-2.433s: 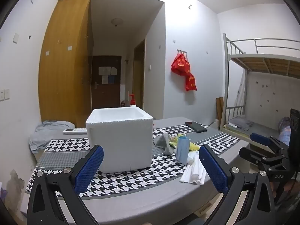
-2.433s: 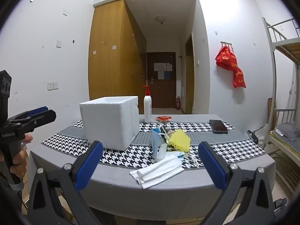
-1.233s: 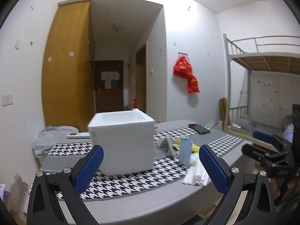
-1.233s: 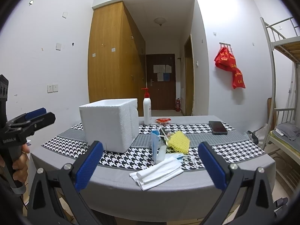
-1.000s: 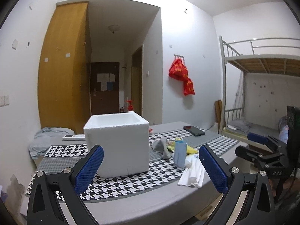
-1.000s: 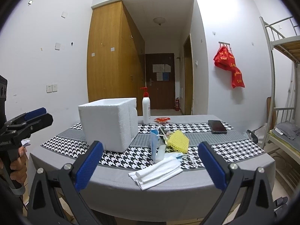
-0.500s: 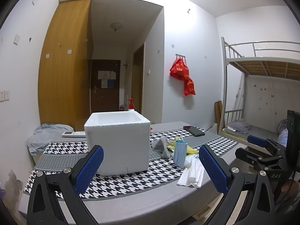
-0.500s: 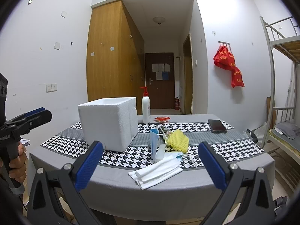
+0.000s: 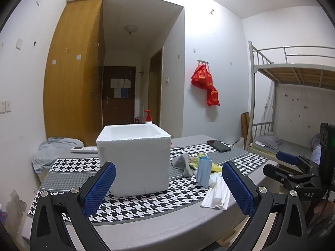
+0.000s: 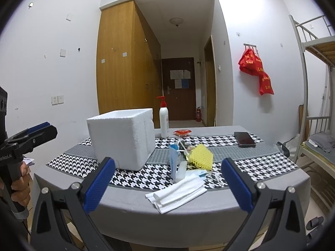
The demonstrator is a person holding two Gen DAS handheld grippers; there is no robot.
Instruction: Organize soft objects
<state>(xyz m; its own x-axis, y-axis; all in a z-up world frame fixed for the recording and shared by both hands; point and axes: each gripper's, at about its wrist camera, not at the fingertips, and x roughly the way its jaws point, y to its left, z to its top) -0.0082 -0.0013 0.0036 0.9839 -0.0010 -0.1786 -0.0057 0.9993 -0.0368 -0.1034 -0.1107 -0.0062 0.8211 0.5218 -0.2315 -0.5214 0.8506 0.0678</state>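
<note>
A white foam box (image 9: pixel 134 159) (image 10: pixel 122 138) stands open-topped on the table with the houndstooth runner (image 9: pixel 146 200) (image 10: pixel 247 163). Right of it lies a pile of soft things: a grey cloth (image 9: pixel 183 163), a blue face mask (image 9: pixel 203 170) (image 10: pixel 173 163), a yellow mesh sponge (image 10: pixel 201 153) and a folded white cloth (image 9: pixel 217 194) (image 10: pixel 178 193). My left gripper (image 9: pixel 167 190) is open and empty, in front of the table near the box. My right gripper (image 10: pixel 165 185) is open and empty, in front of the white cloth.
A pump bottle (image 10: pixel 164 121), a red packet (image 10: pixel 182 132) and a black phone (image 10: pixel 244 139) sit at the table's far side. A grey garment (image 9: pixel 52 148) and a remote (image 9: pixel 83 149) lie at the left. A bunk bed (image 9: pixel 293 104) stands right.
Both grippers stay open and empty. The left view has drifted slightly and tilted a little; the right view is almost unchanged. Nothing on the table has moved.
</note>
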